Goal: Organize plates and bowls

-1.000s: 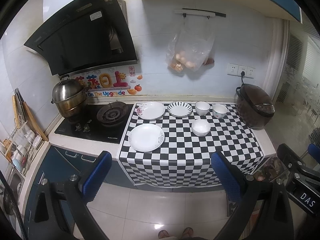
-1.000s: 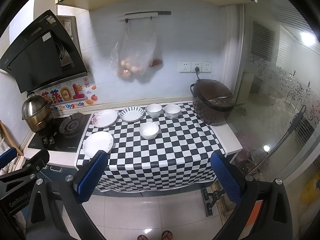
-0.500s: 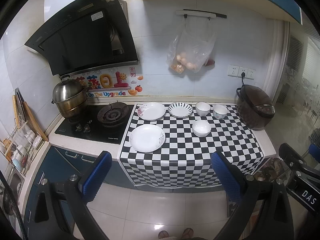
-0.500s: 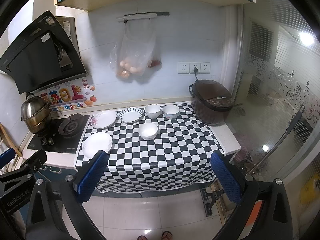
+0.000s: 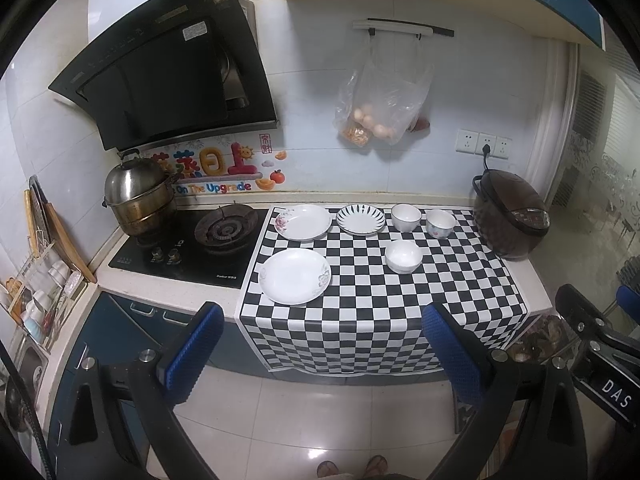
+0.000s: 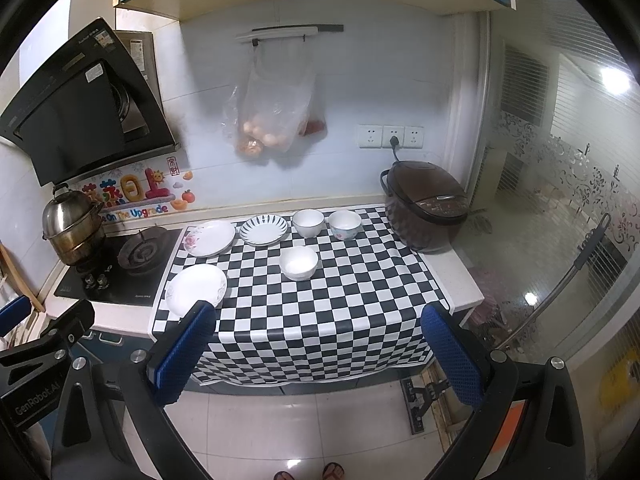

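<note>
On the checkered cloth (image 5: 372,304) lie a plain white plate (image 5: 295,275) at the front left, a flowered plate (image 5: 303,222) and a striped plate (image 5: 361,219) at the back, two bowls (image 5: 405,217) (image 5: 440,223) at the back right and a white bowl (image 5: 403,255) in the middle. In the right wrist view the same plain plate (image 6: 196,289), striped plate (image 6: 264,230) and middle bowl (image 6: 299,263) show. My left gripper (image 5: 320,348) and right gripper (image 6: 316,352) are both open and empty, held well back from the counter above the floor.
A gas hob (image 5: 188,246) with a steel pot (image 5: 138,200) stands left of the cloth. A brown rice cooker (image 5: 510,220) stands at the right end. A bag of eggs (image 5: 380,108) hangs on the wall. A dish rack (image 5: 36,288) is at far left.
Both views have shifted only slightly; the counter sits a touch nearer. Nothing on the counter has moved and both grippers stay open.
</note>
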Demonstrator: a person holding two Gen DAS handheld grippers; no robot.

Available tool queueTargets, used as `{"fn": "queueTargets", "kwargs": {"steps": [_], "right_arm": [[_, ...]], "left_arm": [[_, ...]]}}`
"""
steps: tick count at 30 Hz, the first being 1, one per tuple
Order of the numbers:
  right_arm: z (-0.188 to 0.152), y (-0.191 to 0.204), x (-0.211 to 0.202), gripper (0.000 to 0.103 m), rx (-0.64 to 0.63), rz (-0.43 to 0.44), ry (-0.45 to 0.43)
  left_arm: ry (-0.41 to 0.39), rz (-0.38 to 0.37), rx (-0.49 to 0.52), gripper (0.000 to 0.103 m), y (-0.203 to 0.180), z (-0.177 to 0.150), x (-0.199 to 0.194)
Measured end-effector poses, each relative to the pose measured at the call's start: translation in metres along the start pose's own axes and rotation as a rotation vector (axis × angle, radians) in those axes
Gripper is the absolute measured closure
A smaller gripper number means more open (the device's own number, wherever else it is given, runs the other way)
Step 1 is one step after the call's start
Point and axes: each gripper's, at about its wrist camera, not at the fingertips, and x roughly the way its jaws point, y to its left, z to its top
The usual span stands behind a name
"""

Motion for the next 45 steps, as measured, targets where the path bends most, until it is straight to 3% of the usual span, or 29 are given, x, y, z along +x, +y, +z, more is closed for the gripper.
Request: {"fn": "queueTargets", "kwargs": {"steps": [31, 35, 38, 41, 45], "right_arm": [[0.013, 0.011, 0.014, 0.000, 0.021, 0.004, 0.009], [0.008, 0.021, 0.028, 0.000, 0.012, 0.016, -0.041], [0.006, 0.046, 0.051, 0.000, -0.080, 0.001, -0.089], [0.005, 0.068, 0.084, 0.000, -0.100, 0.057, -0.026], [-0.003, 0.092, 0.131, 0.000, -0.082, 0.111, 0.057]], "left_arm": [[-0.022, 0.004, 0.009, 0.001, 0.000, 0.004, 0.005], [-0.039, 0.042, 0.010, 0.001, 0.008, 0.011, 0.025], [-0.057, 0.094, 0.014, 0.001, 0.018, 0.015, 0.048], [-0.052, 0.139, 0.023, 0.001, 0.030, 0.018, 0.082], [0.010, 0.138, 0.037, 0.001, 0.047, 0.020, 0.127]]}}
